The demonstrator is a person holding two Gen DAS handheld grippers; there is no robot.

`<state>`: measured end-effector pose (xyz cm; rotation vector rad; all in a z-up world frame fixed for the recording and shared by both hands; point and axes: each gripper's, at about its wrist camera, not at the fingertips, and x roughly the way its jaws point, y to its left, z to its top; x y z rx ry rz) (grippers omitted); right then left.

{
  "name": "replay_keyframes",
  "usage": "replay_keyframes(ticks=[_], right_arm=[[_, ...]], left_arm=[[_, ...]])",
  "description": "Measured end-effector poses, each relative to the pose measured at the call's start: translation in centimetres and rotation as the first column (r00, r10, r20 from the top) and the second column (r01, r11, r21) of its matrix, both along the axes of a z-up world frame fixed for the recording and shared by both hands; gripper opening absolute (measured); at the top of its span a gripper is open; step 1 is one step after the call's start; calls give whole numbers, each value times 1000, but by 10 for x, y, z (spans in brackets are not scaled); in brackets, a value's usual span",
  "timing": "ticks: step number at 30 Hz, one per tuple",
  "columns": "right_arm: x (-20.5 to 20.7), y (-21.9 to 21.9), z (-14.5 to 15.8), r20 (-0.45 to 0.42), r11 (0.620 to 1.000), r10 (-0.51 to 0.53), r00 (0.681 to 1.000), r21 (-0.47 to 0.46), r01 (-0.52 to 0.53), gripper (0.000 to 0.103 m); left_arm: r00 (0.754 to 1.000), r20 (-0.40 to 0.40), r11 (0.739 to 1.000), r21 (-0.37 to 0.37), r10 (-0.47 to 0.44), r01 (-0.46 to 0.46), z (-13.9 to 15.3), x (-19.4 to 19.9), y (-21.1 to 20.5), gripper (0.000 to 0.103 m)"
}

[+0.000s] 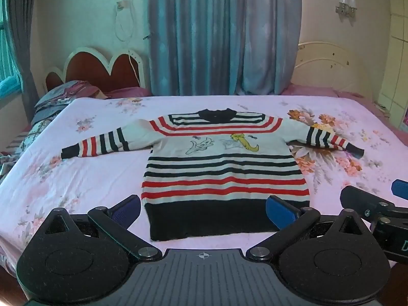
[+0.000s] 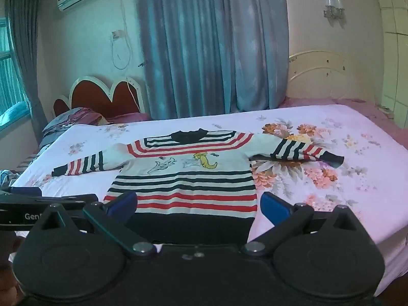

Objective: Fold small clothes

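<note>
A small striped sweater (image 1: 224, 168) in white, red and navy lies flat on the bed, front up, both sleeves spread out to the sides, navy hem nearest me. It also shows in the right wrist view (image 2: 188, 186). My left gripper (image 1: 202, 210) is open and empty, held above the near edge of the bed in front of the hem. My right gripper (image 2: 199, 205) is open and empty, also in front of the hem; part of it shows in the left wrist view (image 1: 377, 204). Neither touches the sweater.
The bed has a pink floral sheet (image 1: 89, 178). A heap of bedding (image 1: 53, 102) lies at the far left by a red headboard (image 1: 102, 68). Blue curtains (image 1: 221, 33) hang behind. A cream headboard (image 1: 329, 66) stands at the far right.
</note>
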<state>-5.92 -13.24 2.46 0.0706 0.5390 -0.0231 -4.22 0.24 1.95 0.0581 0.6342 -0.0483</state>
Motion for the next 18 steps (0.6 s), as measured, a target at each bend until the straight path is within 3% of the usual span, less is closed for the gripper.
replay_keyframes(ticks=[7, 18], right_arm=[[-15, -58, -3, -6, 1000, -13, 1000, 13, 13, 102], [-8, -59, -5, -8, 1000, -11, 1000, 12, 11, 102]], left_arm=[[1000, -12, 1000, -6, 0, 0, 3, -3, 2, 103], [1000, -12, 1000, -4, 22, -22, 6, -1, 0, 103]])
